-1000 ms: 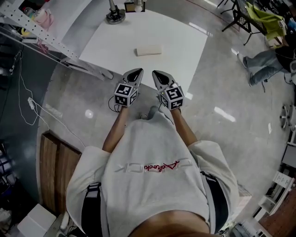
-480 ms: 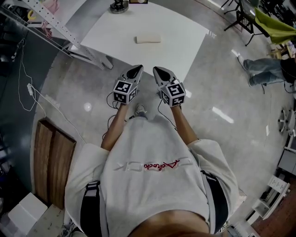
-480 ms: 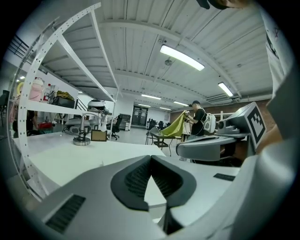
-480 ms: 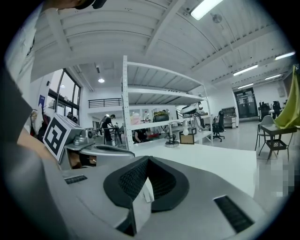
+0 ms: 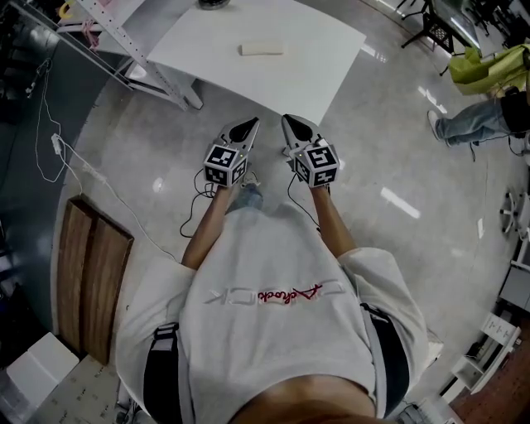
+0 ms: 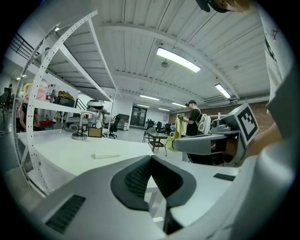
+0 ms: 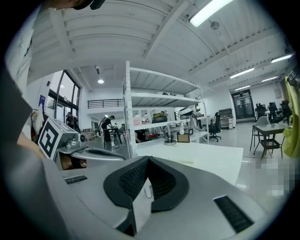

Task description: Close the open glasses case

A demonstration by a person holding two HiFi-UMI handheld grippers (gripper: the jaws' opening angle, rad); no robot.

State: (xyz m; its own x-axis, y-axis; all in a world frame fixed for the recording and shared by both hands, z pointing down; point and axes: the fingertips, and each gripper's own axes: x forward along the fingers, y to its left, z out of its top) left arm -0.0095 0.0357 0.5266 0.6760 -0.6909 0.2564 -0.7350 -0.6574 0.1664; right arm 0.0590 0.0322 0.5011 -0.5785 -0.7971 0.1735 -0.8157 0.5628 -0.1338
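The glasses case (image 5: 262, 50) is a pale beige oblong lying with its lid down on the white table (image 5: 315, 58). In the left gripper view the case (image 6: 107, 155) shows small and far off. Both grippers are held side by side over the floor, well short of the table's near edge. My left gripper (image 5: 248, 125) is shut and holds nothing; in its own view the pads meet (image 6: 151, 157). My right gripper (image 5: 289, 122) is also shut and holds nothing, its pads meeting (image 7: 148, 158). Each gripper shows in the other's view.
A white metal shelf rack (image 5: 124, 41) stands left of the table. A wooden bench (image 5: 91, 273) and a cable (image 5: 74, 166) lie on the floor at left. A seated person (image 5: 480, 116) and chairs are at the far right. A lamp base (image 5: 214, 3) stands on the table's far edge.
The table and case have slid up and away in the head view. Both grippers, still shut, have drawn back from the table's edge over the floor.
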